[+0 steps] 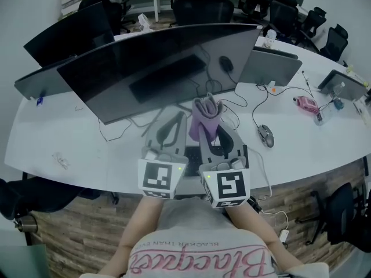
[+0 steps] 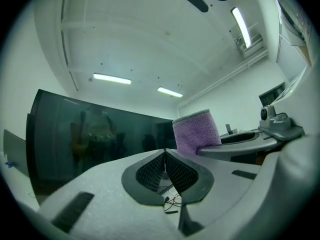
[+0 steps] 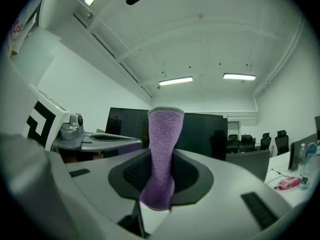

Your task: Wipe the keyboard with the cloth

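Left gripper (image 1: 177,118): jaws pressed together on nothing, raised above the desk (image 1: 75,138), angled up toward the monitor (image 1: 162,68). Just right of it, right gripper (image 1: 215,131) clamped on the purple cloth (image 1: 206,114), folded strip standing up out of the jaws. Directly beneath both, mostly hidden, the keyboard (image 1: 193,160), long axis left to right along the desk's near edge. Probably needs the cloth end tipped down onto the keys.

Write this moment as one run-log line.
right gripper: shut on purple cloth | left gripper: shut, empty | keyboard: below grippers, not touched
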A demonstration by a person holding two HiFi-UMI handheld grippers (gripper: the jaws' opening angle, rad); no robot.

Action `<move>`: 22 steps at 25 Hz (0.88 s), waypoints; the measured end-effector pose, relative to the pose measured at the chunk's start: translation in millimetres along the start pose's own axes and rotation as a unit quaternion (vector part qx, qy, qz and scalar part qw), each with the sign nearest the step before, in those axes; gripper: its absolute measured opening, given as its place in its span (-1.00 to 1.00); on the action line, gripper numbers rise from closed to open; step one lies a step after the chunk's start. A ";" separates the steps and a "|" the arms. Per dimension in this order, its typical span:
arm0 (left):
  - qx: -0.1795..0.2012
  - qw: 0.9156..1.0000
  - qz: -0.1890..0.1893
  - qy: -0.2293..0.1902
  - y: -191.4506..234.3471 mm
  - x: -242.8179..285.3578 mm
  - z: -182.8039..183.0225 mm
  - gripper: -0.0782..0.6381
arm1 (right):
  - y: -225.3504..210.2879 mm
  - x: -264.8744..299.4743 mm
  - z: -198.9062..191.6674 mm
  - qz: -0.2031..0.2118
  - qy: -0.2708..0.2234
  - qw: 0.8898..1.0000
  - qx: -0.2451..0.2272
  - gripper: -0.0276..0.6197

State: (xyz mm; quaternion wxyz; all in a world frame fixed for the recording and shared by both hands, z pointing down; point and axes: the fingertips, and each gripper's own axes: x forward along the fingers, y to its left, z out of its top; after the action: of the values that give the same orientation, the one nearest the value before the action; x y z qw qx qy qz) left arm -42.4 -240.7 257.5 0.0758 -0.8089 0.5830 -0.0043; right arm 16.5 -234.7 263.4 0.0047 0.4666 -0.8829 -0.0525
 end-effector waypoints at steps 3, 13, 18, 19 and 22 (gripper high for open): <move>-0.004 1.000 -0.002 -0.003 -2.6 -0.5 1.6 -0.77 | -2.1 -3.3 -2.4 -0.008 0.012 1.000 -0.007 -0.64; -0.010 1.000 -0.017 -0.007 -9.9 -1.9 5.8 -0.77 | 5.9 -9.4 1.1 0.001 0.011 1.000 -0.009 -0.64; -0.013 1.000 -0.020 -0.011 -12.0 -2.0 7.3 -0.77 | 5.0 -10.2 -0.9 -0.003 0.019 1.000 -0.007 -0.64; -0.013 1.000 -0.019 -0.011 -12.2 -1.6 7.3 -0.77 | 4.4 -10.5 -0.4 -0.005 0.019 1.000 -0.008 -0.64; -0.010 1.000 -0.019 -0.011 -12.5 -0.1 6.8 -0.77 | 2.5 -10.4 -0.7 -0.007 0.019 1.000 -0.009 -0.64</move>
State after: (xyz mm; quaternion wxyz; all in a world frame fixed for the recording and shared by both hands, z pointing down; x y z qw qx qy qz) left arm -30.0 -236.0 252.4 0.0736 -0.8205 0.5668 0.0091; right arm 20.4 -224.7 264.8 0.0250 0.4741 -0.8786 -0.0515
